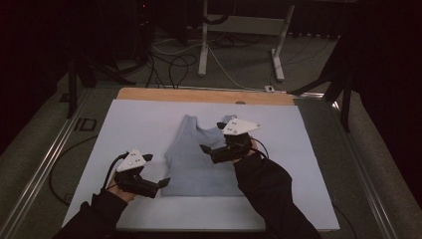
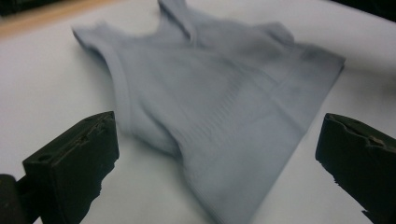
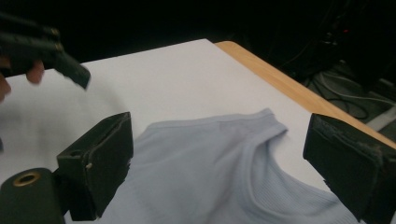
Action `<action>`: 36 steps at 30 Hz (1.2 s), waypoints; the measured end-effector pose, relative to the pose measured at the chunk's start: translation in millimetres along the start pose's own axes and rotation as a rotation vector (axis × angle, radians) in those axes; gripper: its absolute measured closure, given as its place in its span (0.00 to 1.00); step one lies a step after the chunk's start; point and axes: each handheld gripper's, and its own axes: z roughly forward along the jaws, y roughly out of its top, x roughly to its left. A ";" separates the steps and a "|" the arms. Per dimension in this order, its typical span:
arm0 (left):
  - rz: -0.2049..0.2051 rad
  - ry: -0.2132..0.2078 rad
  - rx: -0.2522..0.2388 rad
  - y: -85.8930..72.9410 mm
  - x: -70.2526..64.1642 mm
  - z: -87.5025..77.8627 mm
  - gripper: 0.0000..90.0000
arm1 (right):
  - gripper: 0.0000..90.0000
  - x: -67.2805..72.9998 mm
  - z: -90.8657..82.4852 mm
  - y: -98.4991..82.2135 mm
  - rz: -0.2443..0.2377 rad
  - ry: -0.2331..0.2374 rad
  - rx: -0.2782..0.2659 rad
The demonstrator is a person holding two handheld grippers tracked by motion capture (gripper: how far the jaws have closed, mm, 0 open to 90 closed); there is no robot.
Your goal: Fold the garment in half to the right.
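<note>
Two grippers, both jaws wide, nothing held. Left gripper point(image 1: 158, 185) at bottom-left hem corner of tank top point(image 1: 199, 159); right gripper point(image 1: 205, 149) over chest near right armhole. Tank top flat on white sheet point(image 1: 134, 124), straps away from person. Risks: pinching single layer only, snagging sheet, dragging fabric into wrinkles through uneven pull.

Pale blue tank top point(image 1: 199, 159), white table point(image 1: 144, 124)

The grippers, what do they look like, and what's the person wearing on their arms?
Each gripper, left and right, is black with two blocky black jaws. A pale grey three-cornered plate with small dark dots sits on top, and a black cable trails off the left one. The person wears long black sleeves.
</note>
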 end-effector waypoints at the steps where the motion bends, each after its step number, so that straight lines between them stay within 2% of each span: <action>1: 0.001 0.001 0.015 -2.1 0.4 2.6 0.00 | 0.09 0.3 4.2 0.0 -0.001 0.002 0.006; 5: -0.011 -0.046 0.062 -11.7 4.8 12.5 0.01 | 0.09 3.1 17.5 0.0 0.007 0.021 0.012; 6: -0.014 -0.036 0.081 -13.0 6.3 14.6 0.01 | 0.09 3.2 19.6 -0.1 0.013 0.024 0.009; 8: -0.002 -0.044 0.095 -15.2 8.6 18.3 0.04 | 0.09 5.0 23.2 -0.3 0.024 0.021 0.006; 11: -0.023 -0.051 0.129 -18.8 14.4 24.6 0.07 | 0.09 7.9 28.5 -2.4 0.002 0.022 0.022; 13: -0.029 -0.062 0.132 -21.7 15.6 27.8 0.13 | 0.09 9.4 32.7 -4.7 -0.001 0.020 0.040; 15: -0.031 -0.078 0.165 -24.7 16.2 32.8 0.15 | 0.09 9.9 37.5 -7.5 -0.010 0.021 0.057; 17: -0.031 -0.078 0.165 -24.7 16.2 32.8 0.19 | 0.09 9.8 39.3 -8.8 -0.007 0.021 0.062; 18: -0.045 -0.106 0.184 -28.9 17.7 38.7 0.21 | 0.09 9.1 41.7 -11.5 0.007 0.029 0.059; 19: -0.040 -0.117 0.200 -29.9 17.9 41.4 0.23 | 0.09 9.2 42.7 -12.9 0.006 0.031 0.064; 21: -0.075 -0.120 0.199 -32.7 20.3 45.6 0.26 | 0.09 9.1 44.4 -16.5 0.007 0.022 0.070; 23: -0.084 -0.127 0.198 -34.0 23.5 48.7 0.30 | 0.09 8.6 44.5 -20.1 0.023 0.028 0.070; 25: -0.088 -0.135 0.200 -32.2 26.4 49.9 0.37 | 0.09 9.8 43.8 -21.4 0.016 0.022 0.075; 26: -0.100 -0.144 0.192 -31.4 27.5 50.8 0.38 | 0.09 9.9 42.9 -21.3 0.021 0.018 0.067; 27: -0.110 -0.170 0.202 -30.9 28.4 53.1 0.42 | 0.09 10.3 42.3 -20.4 0.026 0.018 0.066; 29: -0.112 -0.201 0.203 -29.6 25.2 55.5 0.49 | 0.09 12.6 41.8 -17.4 0.008 0.016 0.064; 31: -0.106 -0.198 0.212 -27.7 19.2 56.7 0.51 | 0.09 14.8 41.0 -13.7 -0.002 0.018 0.060; 32: -0.111 -0.216 0.206 -27.1 17.0 55.0 0.51 | 0.09 15.4 40.6 -12.2 -0.004 0.021 0.056; 33: -0.115 -0.212 0.208 -26.8 14.5 53.6 0.54 | 0.09 15.8 40.1 -11.0 0.001 0.020 0.052; 34: -0.115 -0.183 0.234 -26.8 11.7 52.2 0.55 | 0.09 16.2 40.2 -10.2 0.001 0.027 0.050; 36: -0.146 -0.189 0.229 -29.6 8.6 49.3 0.55 | 0.09 18.6 40.3 -9.5 -0.005 0.016 0.062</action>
